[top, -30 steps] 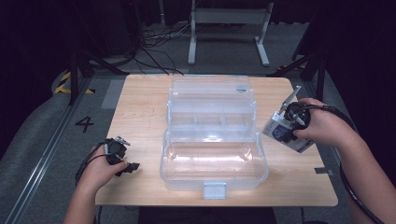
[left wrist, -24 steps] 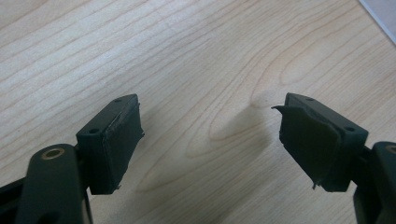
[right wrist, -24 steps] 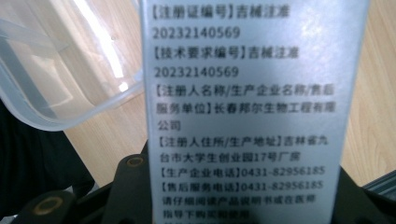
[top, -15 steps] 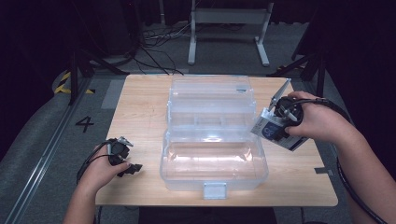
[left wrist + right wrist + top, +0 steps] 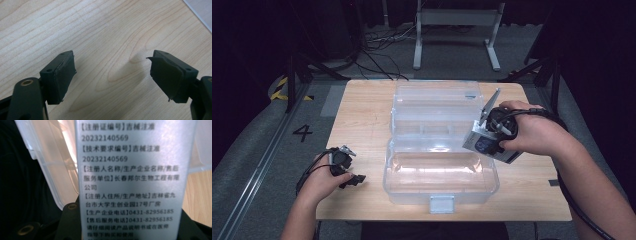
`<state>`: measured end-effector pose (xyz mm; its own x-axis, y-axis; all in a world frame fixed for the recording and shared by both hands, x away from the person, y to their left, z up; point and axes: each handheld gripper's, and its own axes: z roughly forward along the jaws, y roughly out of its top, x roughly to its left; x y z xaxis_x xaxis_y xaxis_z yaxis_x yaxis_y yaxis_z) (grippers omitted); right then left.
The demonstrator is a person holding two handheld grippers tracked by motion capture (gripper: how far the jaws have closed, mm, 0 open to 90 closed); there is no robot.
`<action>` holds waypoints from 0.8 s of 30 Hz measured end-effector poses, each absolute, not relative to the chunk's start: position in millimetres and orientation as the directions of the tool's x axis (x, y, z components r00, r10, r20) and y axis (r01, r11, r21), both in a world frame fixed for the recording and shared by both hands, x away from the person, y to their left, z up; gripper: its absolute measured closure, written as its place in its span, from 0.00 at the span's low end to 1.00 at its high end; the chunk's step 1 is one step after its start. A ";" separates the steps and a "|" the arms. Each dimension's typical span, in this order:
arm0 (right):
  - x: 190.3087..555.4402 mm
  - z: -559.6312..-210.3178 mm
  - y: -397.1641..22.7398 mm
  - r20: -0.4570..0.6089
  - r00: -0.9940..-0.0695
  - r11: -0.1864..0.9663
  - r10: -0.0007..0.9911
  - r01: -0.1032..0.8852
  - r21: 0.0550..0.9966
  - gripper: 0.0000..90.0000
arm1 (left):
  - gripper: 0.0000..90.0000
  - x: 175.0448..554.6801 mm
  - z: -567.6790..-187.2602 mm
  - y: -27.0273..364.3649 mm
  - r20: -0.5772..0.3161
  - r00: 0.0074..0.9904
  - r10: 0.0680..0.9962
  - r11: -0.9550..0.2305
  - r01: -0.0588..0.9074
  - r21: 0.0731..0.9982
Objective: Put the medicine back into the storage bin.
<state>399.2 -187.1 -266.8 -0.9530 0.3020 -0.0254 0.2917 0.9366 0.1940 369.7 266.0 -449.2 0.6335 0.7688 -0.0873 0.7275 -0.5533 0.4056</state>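
A small silver-grey carton (image 5: 130, 177) printed with black text stands between the jaws of my right gripper (image 5: 494, 142), which is shut on it. In the high view the carton (image 5: 479, 145) hangs above the right edge of an open clear plastic case (image 5: 439, 172). The case's lid section (image 5: 437, 102) lies flat behind the front tub. My left gripper (image 5: 112, 75) is open with nothing between its pads, just above bare wood. In the high view it (image 5: 354, 179) rests near the table's front left, left of the case.
The wooden table (image 5: 362, 115) has bare room left of the case and at the right front. The case's latch (image 5: 441, 203) juts toward the front edge. A metal stand (image 5: 457, 20) and cables lie on the floor behind the table.
My right hand has carried the carton leftward and a little upward, from beside the case to over its right edge. The left hand has stayed put.
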 end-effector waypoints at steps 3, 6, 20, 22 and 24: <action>394.3 -267.3 -174.2 -0.029 -0.964 0.948 0.266 0.256 0.190 0.63 | 0.23 370.7 -450.1 265.2 -0.089 0.635 0.767 -0.556 0.728 0.400; 390.1 -267.9 -161.4 -0.028 -0.972 0.957 0.235 0.226 0.184 0.63 | 0.23 371.8 -450.1 264.1 -0.087 0.639 0.764 -0.561 0.725 0.401; 377.6 -278.3 -117.9 -0.015 -0.991 0.978 0.130 0.126 0.167 0.63 | 0.23 374.4 -450.2 262.1 -0.090 0.649 0.756 -0.569 0.719 0.399; 374.9 -282.8 -109.7 -0.009 -0.994 0.981 0.106 0.103 0.166 0.63 | 0.23 376.0 -450.3 262.3 -0.074 0.663 0.745 -0.586 0.703 0.404; 372.5 -286.0 -104.5 -0.012 -0.995 0.982 0.100 0.097 0.164 0.63 | 0.23 374.6 -450.4 261.1 -0.092 0.650 0.754 -0.572 0.719 0.395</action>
<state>372.5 -104.5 -286.0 -0.9949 0.1004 -0.0117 0.0971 0.9817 0.1636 374.6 261.1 -450.4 0.6504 0.7539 -0.0922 0.7190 -0.5720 0.3949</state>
